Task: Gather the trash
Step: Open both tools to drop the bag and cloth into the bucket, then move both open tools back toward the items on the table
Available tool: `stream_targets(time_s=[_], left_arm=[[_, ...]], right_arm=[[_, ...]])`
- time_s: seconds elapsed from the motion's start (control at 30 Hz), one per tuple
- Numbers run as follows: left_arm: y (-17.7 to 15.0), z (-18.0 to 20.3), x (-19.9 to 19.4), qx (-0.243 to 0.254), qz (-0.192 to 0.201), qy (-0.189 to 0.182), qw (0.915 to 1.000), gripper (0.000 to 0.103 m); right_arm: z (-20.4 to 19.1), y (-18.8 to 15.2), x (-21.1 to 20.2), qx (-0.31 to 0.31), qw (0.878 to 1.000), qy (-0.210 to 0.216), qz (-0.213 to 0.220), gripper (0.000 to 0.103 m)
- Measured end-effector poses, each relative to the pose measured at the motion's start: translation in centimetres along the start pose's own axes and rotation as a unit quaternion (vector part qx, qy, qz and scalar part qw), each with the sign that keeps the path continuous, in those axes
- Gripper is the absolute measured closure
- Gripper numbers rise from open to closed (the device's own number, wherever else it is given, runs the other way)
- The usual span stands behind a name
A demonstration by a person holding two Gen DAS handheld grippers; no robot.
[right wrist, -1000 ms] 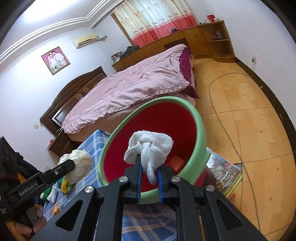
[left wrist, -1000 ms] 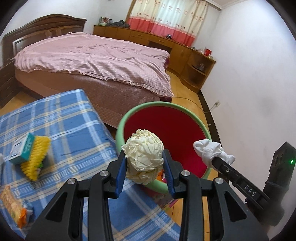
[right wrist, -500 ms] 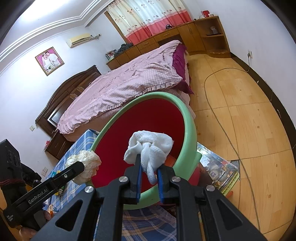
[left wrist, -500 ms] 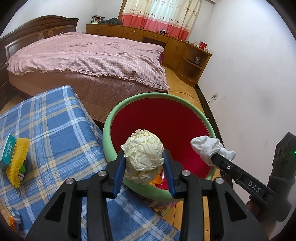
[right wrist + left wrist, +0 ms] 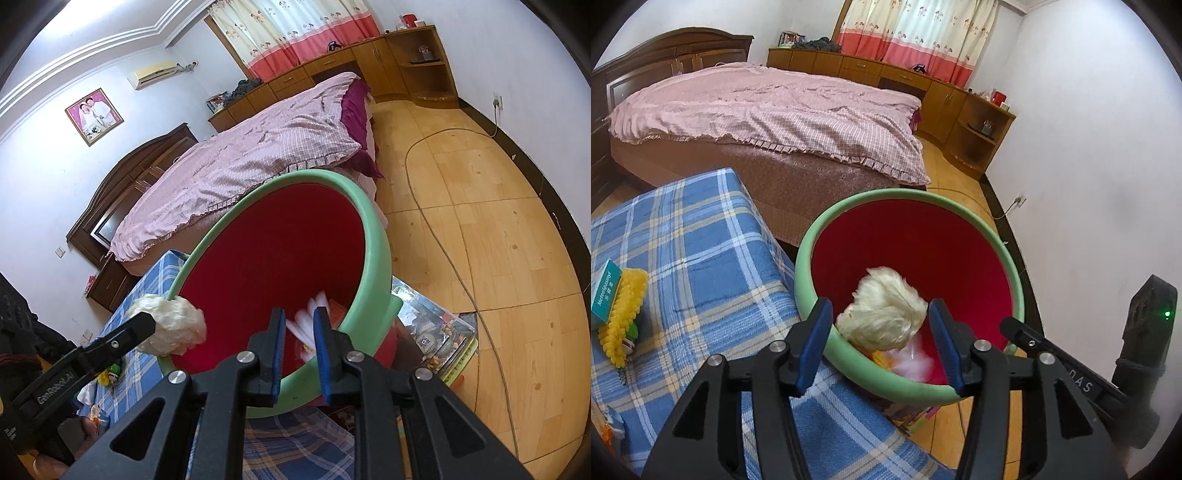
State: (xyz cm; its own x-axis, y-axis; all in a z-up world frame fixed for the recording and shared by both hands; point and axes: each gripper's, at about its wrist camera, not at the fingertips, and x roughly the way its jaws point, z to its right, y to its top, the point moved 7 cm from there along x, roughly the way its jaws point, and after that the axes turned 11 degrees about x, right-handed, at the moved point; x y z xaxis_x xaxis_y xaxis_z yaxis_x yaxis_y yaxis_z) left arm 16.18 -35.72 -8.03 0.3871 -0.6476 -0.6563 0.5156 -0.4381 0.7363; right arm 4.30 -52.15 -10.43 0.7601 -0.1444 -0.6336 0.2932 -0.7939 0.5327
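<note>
Paper ball [image 5: 882,310], crumpled and cream, blurs between the left gripper [image 5: 877,343] jaws, which have just been opening and stand clear of it, over the red bin [image 5: 1015,280]. Right gripper [image 5: 300,341] gapes slightly; a white tissue [image 5: 308,319] smears below, shape unclear.

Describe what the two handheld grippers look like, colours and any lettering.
Both are matte black plastic frames with triangular cut-outs, silver bolts and blue-padded jaws. The left gripper reads "GenRobot.AI" along its side in the right wrist view; the right gripper shows letters ending "DAS" and a green light on its body. A dark knitted sleeve shows behind the left one.
</note>
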Motion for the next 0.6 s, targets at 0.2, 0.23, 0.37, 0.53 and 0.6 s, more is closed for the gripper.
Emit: stream_targets(time_s=[0.2, 0.23, 0.37, 0.53, 0.6], left_arm=[[0.3, 0.0, -1.1, -0.007, 0.009, -0.001, 0.9999, 0.047], [0.3, 0.0, -1.1, -0.008, 0.007, 0.001, 0.9999, 0.047], [-0.1, -0.6, -1.8, -0.014, 0.004, 0.012, 0.9998, 0.047], [-0.4, -1.6, -3.2, -0.024, 0.009, 0.032, 0.9991, 0.047], [-0.6, -2.2, -3.8, -0.03, 0.011, 0.041, 0.9987, 0.047]], right_arm=[[-0.1, -0.2, -0.4, 0.001, 1.0, 0.002, 0.004, 0.079], [-0.2, -0.2, -0.6, 0.001, 1.0, 0.003, 0.004, 0.078], [-0.7, -0.4, -1.1, -0.002, 1.0, 0.009, 0.007, 0.071], [-1.6, -0.7, -1.7, -0.009, 1.0, 0.019, 0.008, 0.064], [-2.0, -0.9, -1.9, -0.011, 1.0, 0.022, 0.007, 0.061]])
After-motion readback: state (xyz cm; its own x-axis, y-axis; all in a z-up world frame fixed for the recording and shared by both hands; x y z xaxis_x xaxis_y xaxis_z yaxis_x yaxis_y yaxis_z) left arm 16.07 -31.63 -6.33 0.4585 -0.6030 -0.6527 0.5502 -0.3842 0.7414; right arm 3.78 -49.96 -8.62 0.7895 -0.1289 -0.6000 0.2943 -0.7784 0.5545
